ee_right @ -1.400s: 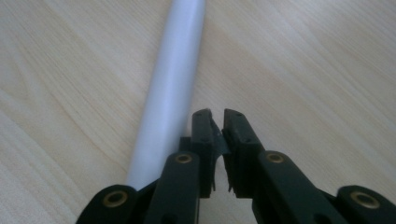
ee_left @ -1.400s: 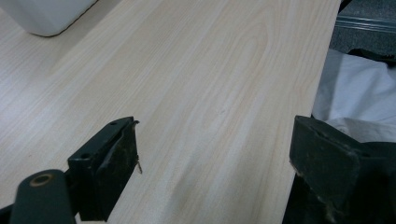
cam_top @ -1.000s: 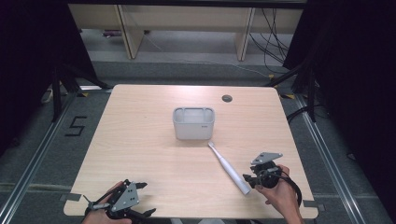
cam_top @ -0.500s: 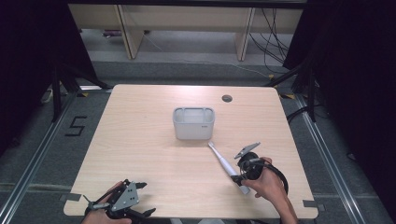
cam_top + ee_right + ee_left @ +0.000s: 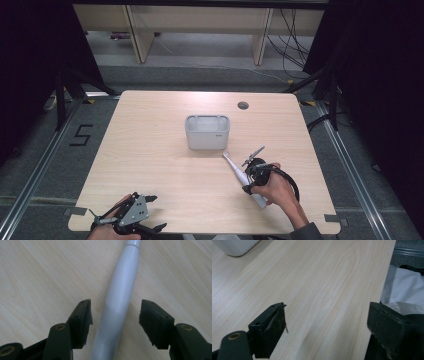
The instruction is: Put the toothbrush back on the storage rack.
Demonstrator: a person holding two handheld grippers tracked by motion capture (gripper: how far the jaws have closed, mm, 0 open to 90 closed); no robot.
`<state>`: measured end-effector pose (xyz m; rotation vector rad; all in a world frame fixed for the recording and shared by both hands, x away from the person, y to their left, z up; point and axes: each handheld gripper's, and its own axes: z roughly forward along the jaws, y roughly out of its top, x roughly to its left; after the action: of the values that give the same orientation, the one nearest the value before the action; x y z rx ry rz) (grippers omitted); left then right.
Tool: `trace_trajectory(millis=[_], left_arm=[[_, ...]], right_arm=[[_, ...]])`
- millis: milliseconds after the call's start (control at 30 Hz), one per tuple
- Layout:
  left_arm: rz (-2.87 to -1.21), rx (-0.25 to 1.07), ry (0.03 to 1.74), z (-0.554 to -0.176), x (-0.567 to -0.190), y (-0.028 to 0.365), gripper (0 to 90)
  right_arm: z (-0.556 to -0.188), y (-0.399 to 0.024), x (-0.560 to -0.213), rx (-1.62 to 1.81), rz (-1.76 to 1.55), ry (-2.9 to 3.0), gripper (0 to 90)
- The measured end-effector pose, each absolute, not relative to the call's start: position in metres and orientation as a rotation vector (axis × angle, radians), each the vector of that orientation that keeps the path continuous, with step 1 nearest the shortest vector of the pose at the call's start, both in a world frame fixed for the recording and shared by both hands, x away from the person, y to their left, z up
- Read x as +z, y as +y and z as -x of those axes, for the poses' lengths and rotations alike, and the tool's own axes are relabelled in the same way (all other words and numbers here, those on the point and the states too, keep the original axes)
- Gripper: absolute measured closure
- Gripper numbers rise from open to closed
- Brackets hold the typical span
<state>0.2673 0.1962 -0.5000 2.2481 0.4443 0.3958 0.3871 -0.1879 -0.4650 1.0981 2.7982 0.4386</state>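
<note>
- Left gripper (image 5: pixel 131 216): at the table's (image 5: pixel 150 150) near edge, jaws wide apart, nothing between them.
- Right gripper (image 5: pixel 115 322): jaws just opened, astride the toothbrush, pads clear of it on both sides.
- Toothbrush (image 5: pixel 242 177): white electric kind, flat on the table, lying slantwise, head toward the box.
- Box (image 5: pixel 207 132): white, open-topped, mid-table, just beyond the brush head.
- Risk: the rounded handle may roll or squirt out if the jaws close off-centre.

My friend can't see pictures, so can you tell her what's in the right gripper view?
A white electric toothbrush handle lies on a pale wooden table, running up the picture between the two black jaws of the right gripper. The jaws stand open on either side of the handle with a gap each side, not touching it.
</note>
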Motion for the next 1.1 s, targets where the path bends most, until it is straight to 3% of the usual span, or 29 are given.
trace_trajectory(millis=[433, 1100], left_arm=[[-2.235, 0.394, 0.452, -0.267, -0.5, 0.196, 14.8], [-2.252, 0.415, 0.433, -0.267, -0.499, 0.196, 14.8]], right_arm=[[-0.403, -0.175, -0.471, 0.34, -1.115, 2.836, 47.4], [-0.415, -0.167, -0.475, 0.215, -1.11, 2.9, 62.4]])
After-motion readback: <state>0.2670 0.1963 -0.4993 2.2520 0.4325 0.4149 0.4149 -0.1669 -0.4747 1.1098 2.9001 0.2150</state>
